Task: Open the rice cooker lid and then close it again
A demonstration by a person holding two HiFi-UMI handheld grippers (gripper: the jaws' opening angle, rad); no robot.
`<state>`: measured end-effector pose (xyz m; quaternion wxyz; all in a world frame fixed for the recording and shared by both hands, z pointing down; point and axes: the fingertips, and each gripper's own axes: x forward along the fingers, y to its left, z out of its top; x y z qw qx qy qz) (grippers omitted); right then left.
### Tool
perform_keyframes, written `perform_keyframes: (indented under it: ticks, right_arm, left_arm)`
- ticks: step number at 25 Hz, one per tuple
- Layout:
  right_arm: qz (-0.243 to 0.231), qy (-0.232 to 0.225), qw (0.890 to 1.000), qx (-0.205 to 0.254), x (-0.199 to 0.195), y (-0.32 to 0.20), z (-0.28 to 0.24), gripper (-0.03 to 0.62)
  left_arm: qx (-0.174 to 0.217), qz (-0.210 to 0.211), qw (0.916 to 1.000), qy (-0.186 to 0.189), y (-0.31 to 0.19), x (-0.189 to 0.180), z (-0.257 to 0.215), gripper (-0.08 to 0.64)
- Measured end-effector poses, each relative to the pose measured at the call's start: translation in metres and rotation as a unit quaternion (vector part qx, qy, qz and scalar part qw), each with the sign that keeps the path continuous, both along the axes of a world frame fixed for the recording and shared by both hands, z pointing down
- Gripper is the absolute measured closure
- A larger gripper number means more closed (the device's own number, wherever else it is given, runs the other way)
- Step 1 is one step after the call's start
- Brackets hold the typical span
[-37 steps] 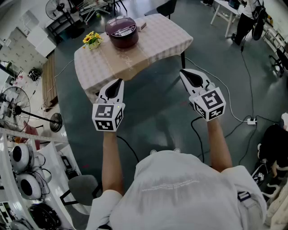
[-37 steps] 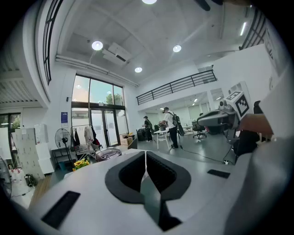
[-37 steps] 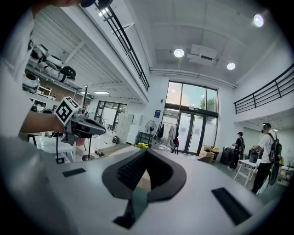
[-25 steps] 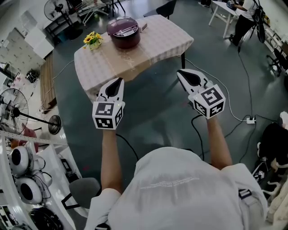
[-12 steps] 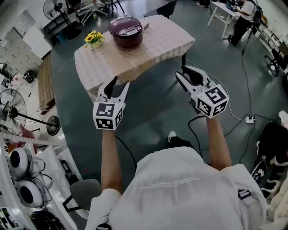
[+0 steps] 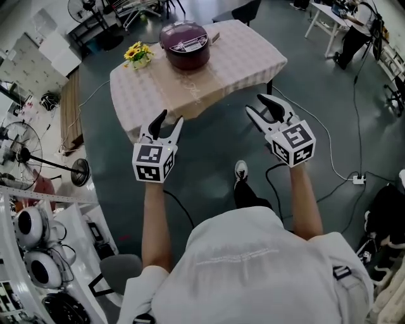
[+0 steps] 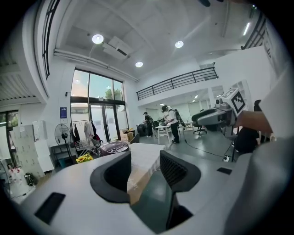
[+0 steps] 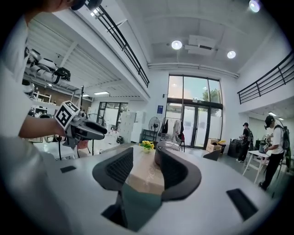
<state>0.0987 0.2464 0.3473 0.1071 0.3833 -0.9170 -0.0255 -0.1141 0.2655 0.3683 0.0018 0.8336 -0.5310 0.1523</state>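
The dark maroon rice cooker [image 6: 185,44], lid down, stands at the far end of a table [image 6: 243,63] with a checked cloth. It also shows small in the left gripper view as the rice cooker [image 7: 114,147] and half hidden behind a jaw as the rice cooker [image 8: 168,147]. Both grippers hang in the air short of the table's near edge. My left gripper [image 6: 168,120] [image 7: 144,161] is open and empty. The jaws of my right gripper [image 6: 256,105] [image 8: 143,166] are opening, with nothing between them.
A pot of yellow flowers [image 6: 139,55] sits left of the cooker. Standing fans [image 6: 22,155] and shelves line the left side. Cables and a power strip [image 6: 358,180] lie on the floor to the right. A dark chair [image 6: 243,11] stands behind the table.
Both grippers' jaws went from shut to open, the left first. The person stepped forward, and the table and cooker now sit nearer in the head view.
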Motion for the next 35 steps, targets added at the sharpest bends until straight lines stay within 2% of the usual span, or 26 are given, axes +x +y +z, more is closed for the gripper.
perform_keyframes:
  ticks: [6,19,27,35]
  right_arm:
    - [-0.005,-0.023,1.000,-0.007,0.008,-0.088,0.004,0.396]
    - [-0.054,-0.024,0.998,-0.027,0.014,-0.258,0.004,0.413]
    - [-0.074,-0.037,0.996,-0.038,0.015,-0.324,0.019,0.403]
    - [-0.090,-0.053,0.993,-0.054,0.019,-0.367,0.031,0.403]
  left_arm:
    - [-0.011,-0.020,0.9997,-0.007,-0.069,0.003,0.000,0.348]
    - [-0.031,-0.062,0.9973,-0.025,-0.216,0.023,-0.012,0.350]
    - [-0.052,-0.074,0.9951,-0.040,-0.276,0.029,0.000,0.350]
    - [-0.068,-0.074,0.9935,-0.053,-0.320,0.039,0.010,0.350]
